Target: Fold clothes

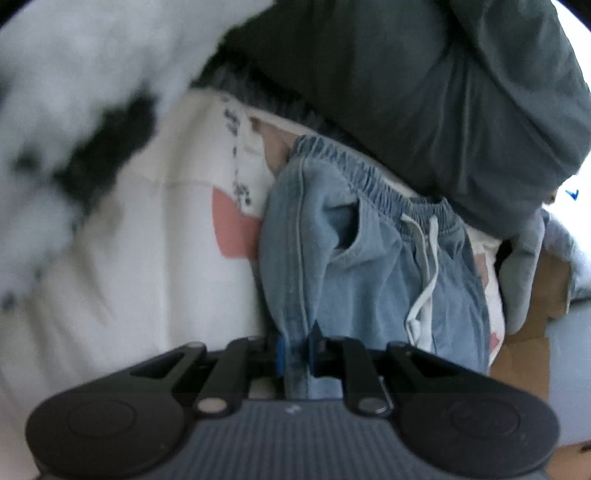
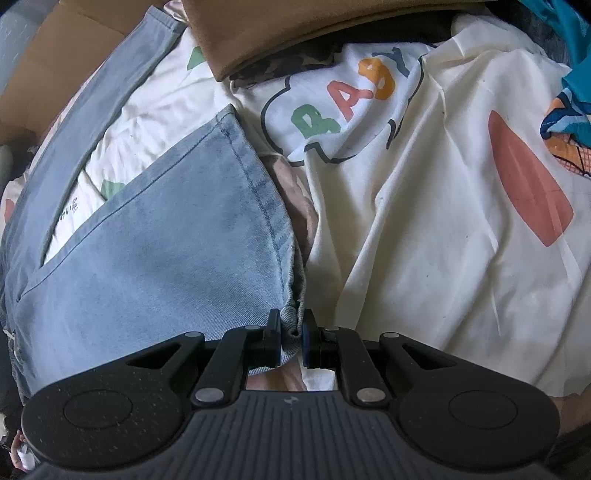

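Light blue denim shorts (image 1: 354,266) with an elastic waistband and a white drawstring (image 1: 424,280) lie over a pile of clothes. My left gripper (image 1: 295,350) is shut on a side seam of the shorts near the waist end. In the right wrist view the shorts' leg (image 2: 155,251) spreads to the left, and my right gripper (image 2: 291,339) is shut on the bunched corner of the leg hem. A cream T-shirt (image 2: 424,221) with "BABY" letters lies under and right of the shorts.
A dark grey-green garment (image 1: 443,92) lies behind the waistband. A white and black fuzzy item (image 1: 74,129) is at left. A brown garment (image 2: 295,26) and teal printed cloth (image 2: 569,92) lie at the back. A cardboard box (image 1: 535,314) stands at right.
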